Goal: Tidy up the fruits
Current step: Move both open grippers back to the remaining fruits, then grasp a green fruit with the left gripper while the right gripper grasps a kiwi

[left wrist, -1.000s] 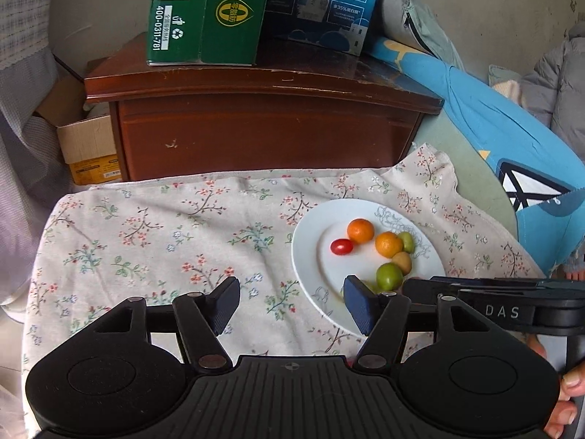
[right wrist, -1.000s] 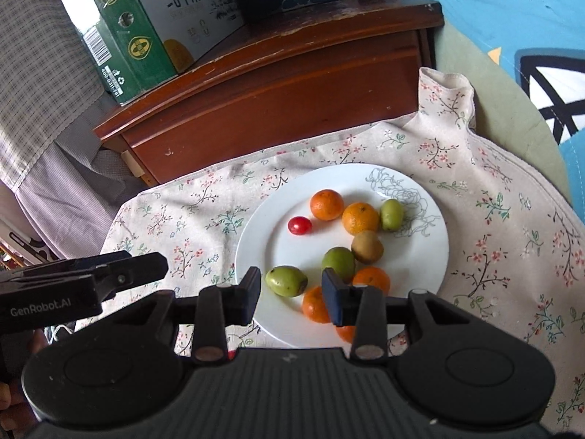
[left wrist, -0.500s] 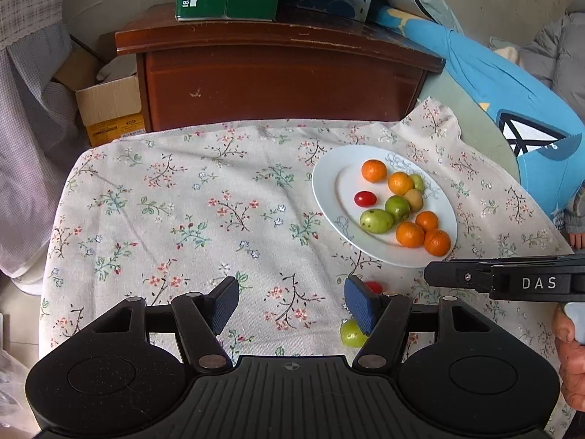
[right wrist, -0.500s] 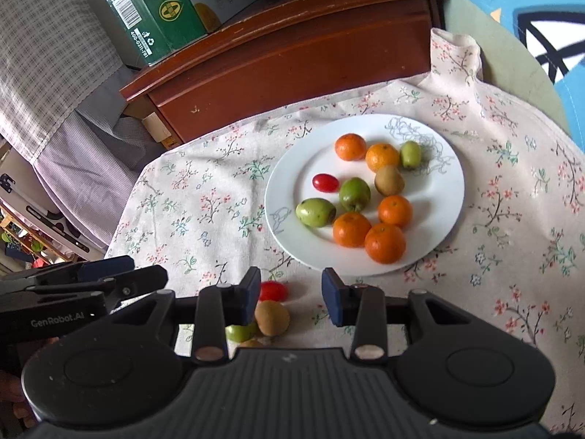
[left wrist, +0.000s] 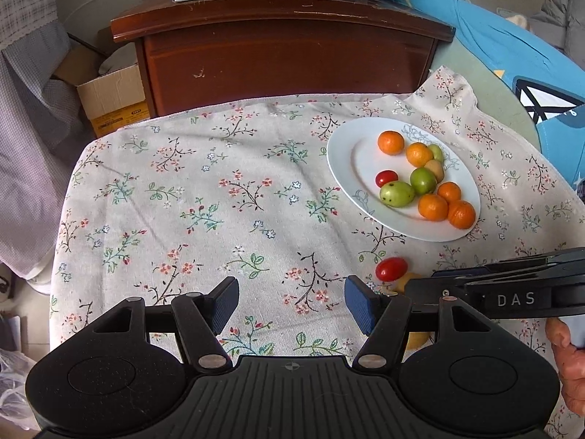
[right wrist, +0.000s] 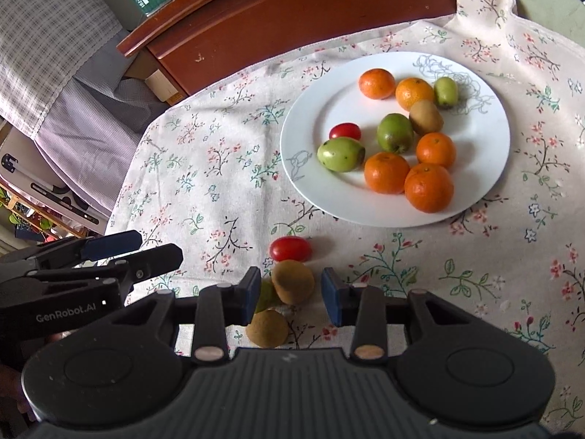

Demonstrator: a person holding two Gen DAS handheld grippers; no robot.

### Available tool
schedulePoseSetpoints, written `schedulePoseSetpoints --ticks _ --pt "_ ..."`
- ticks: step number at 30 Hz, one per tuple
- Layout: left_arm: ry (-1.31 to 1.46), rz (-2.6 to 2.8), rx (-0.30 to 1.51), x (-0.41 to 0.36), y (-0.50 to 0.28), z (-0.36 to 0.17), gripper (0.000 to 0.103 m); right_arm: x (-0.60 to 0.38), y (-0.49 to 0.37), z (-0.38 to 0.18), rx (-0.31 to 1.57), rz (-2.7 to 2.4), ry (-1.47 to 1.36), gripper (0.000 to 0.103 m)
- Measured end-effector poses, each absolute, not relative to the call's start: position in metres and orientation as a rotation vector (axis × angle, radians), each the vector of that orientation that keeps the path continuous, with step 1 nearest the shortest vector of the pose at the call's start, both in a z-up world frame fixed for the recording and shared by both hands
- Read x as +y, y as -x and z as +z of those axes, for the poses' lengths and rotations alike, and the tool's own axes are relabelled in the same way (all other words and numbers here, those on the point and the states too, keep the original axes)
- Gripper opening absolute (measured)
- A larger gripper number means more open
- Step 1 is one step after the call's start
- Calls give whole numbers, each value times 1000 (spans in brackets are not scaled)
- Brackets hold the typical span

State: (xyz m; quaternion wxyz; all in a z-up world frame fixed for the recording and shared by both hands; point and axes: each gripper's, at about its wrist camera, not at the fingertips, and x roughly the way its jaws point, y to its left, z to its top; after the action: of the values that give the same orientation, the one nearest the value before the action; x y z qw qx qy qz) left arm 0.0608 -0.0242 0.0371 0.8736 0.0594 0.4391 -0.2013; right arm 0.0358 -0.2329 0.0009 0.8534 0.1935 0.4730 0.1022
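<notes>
Between right tongs [right wrist: 290, 291], loose kiwi [right wrist: 294, 281].

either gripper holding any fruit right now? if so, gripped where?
Nothing is held. The left gripper is open over bare tablecloth. The right gripper is open around a kiwi on the cloth, pads clear of it.

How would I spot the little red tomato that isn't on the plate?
Find the white plate on the flowered tablecloth. Just off its near rim lies a loose tomato, touching a brown kiwi. It is the only red, glossy fruit in that cluster.
</notes>
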Motion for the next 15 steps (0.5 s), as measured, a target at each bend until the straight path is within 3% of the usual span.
schedulePoseSetpoints --ticks 5,15 --pt "-140 -454 923 -29 -57 36 64 -233 -39 -4 999 206 -420 38" --pt "-171 -526 958 -41 -51 28 64 -233 -43 -11 1006 205 -452 27"
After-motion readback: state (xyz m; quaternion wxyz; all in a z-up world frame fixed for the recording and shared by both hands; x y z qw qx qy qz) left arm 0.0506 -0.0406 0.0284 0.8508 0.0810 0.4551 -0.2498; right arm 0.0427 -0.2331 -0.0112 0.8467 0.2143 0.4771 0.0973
